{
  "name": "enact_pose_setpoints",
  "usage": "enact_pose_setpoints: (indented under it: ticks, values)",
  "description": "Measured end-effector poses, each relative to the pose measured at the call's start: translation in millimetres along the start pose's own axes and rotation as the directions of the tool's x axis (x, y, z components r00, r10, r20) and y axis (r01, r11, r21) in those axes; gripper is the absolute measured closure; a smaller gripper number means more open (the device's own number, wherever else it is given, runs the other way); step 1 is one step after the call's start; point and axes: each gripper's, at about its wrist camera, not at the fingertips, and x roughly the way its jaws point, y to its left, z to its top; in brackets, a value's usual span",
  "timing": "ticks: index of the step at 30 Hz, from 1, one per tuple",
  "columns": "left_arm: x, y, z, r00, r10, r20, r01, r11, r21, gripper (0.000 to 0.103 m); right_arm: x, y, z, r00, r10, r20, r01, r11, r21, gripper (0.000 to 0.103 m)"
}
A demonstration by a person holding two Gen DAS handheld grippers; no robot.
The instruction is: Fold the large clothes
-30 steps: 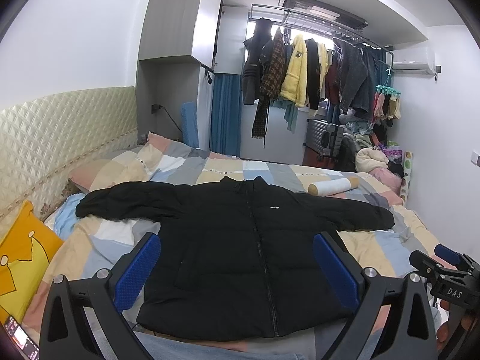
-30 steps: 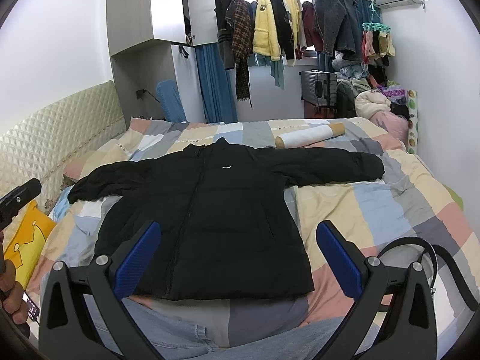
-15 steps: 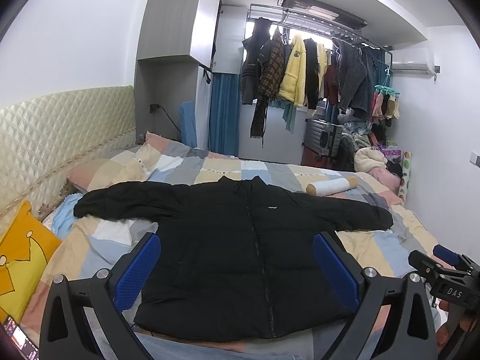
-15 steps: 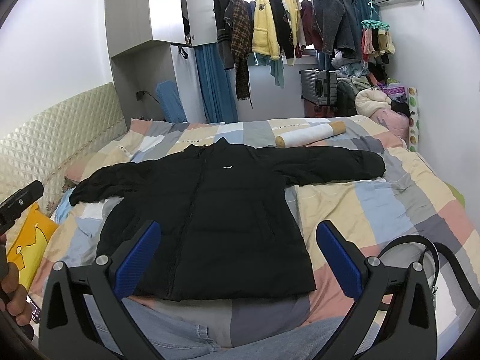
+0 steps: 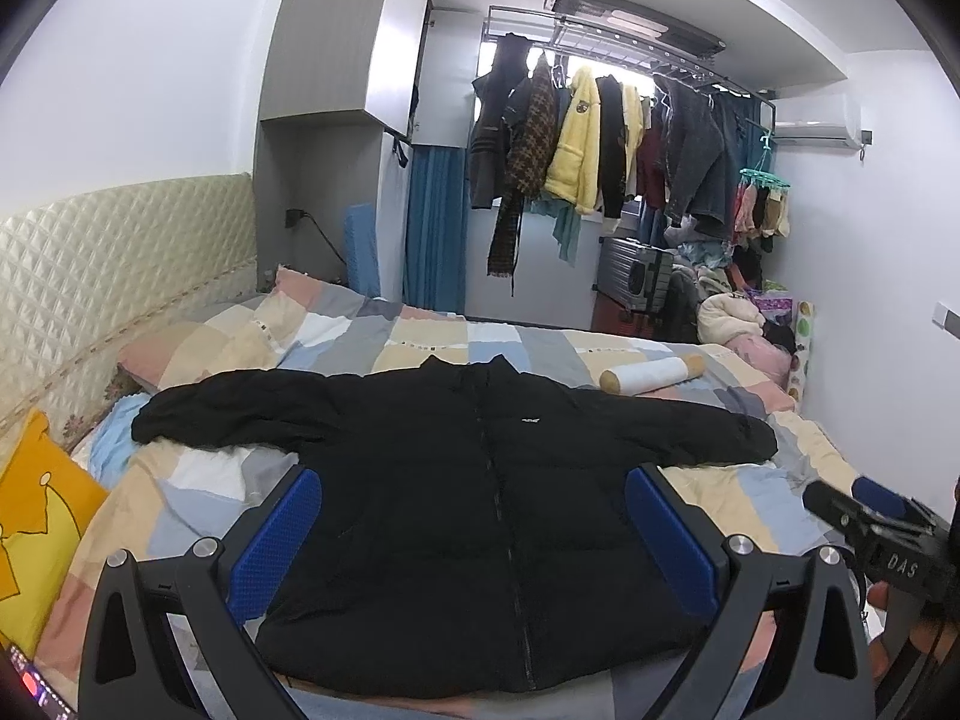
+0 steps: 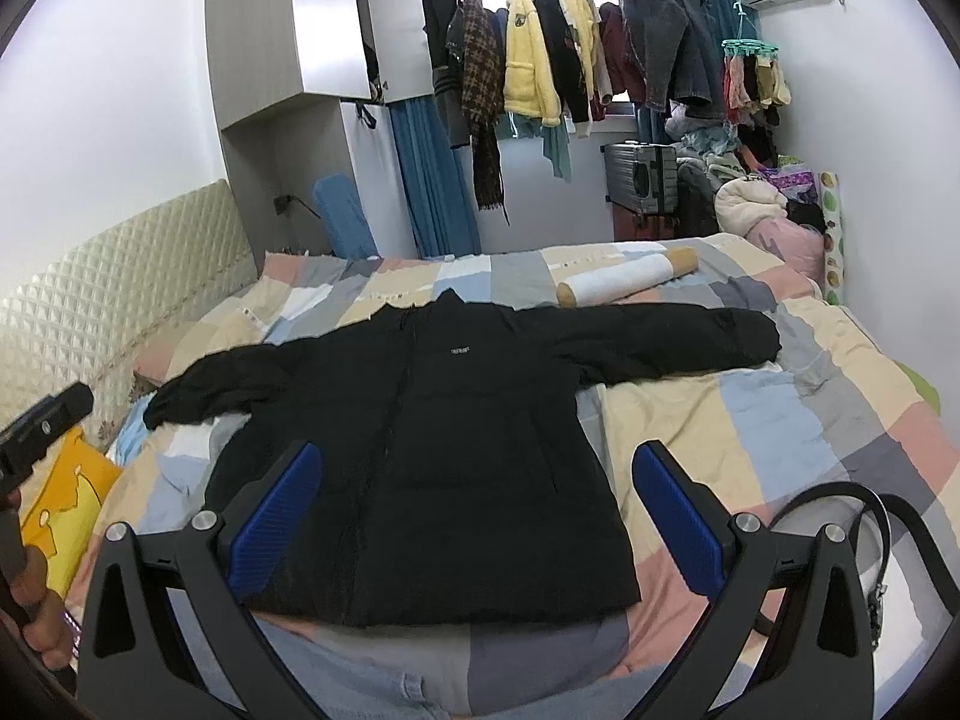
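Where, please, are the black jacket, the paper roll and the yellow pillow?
black jacket (image 6: 456, 450), right wrist view, on its chest panel.
paper roll (image 6: 624, 282), right wrist view, on its white middle.
yellow pillow (image 5: 42, 516), left wrist view, on its yellow face.

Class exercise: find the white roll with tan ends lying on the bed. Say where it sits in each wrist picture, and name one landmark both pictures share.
Left wrist view: white roll lies right of centre, beyond the black jacket and its sleeve.
Right wrist view: white roll lies above centre, slightly right, beyond the black jacket.
Shared landmark: yellow fleece coat hanging on the rail.
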Motion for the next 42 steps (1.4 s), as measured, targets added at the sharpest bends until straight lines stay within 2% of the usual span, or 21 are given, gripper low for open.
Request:
enact_pose_setpoints:
  ticks: [5, 9, 14, 17, 20, 23, 26, 35, 38, 42]
  values:
    - [14, -4, 11, 1.000, -0.004, -0.002, 0.004, 1.000, 0.007, 0.001, 11, 0, 21, 1.000, 0.003, 0.025, -0.003, 1.000, -0.004, 0.000]
    - [29, 5, 26, 1.000, -0.024, -0.002, 0.024, 0.999, -0.028, 0.001, 24, -2, 37, 0.998, 0.037, 0.044, -0.037, 0.999, -0.001, 0.000]
    - [58, 8, 39, 0.999, -0.034, -0.003, 0.034, 0.999, 0.005, 0.001, 45, -12, 56, 0.998, 0.014, 0.069, -0.013, 1.000, -0.015, 0.000]
    - [82, 8, 40, 1.000, -0.028, -0.008, 0.028, 0.999, 0.033, 0.001, 58, -19, 71, 0.995, 0.009, 0.098, -0.006, 1.000, -0.028, 0.000]
    - [105, 9, 37, 0.998, -0.064, 0.010, 0.063, 0.997, 0.040, 0.001, 76, -26, 86, 0.990, -0.017, 0.138, 0.022, 0.999, -0.036, 0.000]
    - [126, 14, 32, 0.998, -0.049, 0.028, 0.047, 0.998, 0.045, 0.001, 101, -34, 95, 0.987, -0.042, 0.158, 0.048, 0.998, -0.034, 0.000]
    - [151, 24, 23, 0.999, -0.039, 0.018, 0.038, 0.999, 0.023, 0.001, 127, -50, 95, 0.987, -0.038, 0.155, 0.040, 0.999, -0.007, 0.000]
    - [205, 43, -15, 0.998, -0.053, -0.020, 0.052, 0.998, -0.023, 0.001, 210, -126, 86, 0.967, -0.214, 0.140, 0.210, 0.977, 0.042, 0.000]
    - [216, 48, -22, 0.997, -0.070, -0.030, 0.069, 0.997, -0.047, 0.001, 225, -157, 84, 0.946, -0.283, 0.155, 0.273, 0.958, 0.081, 0.000]
    - [224, 53, -29, 0.996, -0.079, -0.039, 0.077, 0.995, -0.056, 0.001, 244, -203, 82, 0.929, -0.332, 0.164, 0.306, 0.937, 0.166, 0.000]
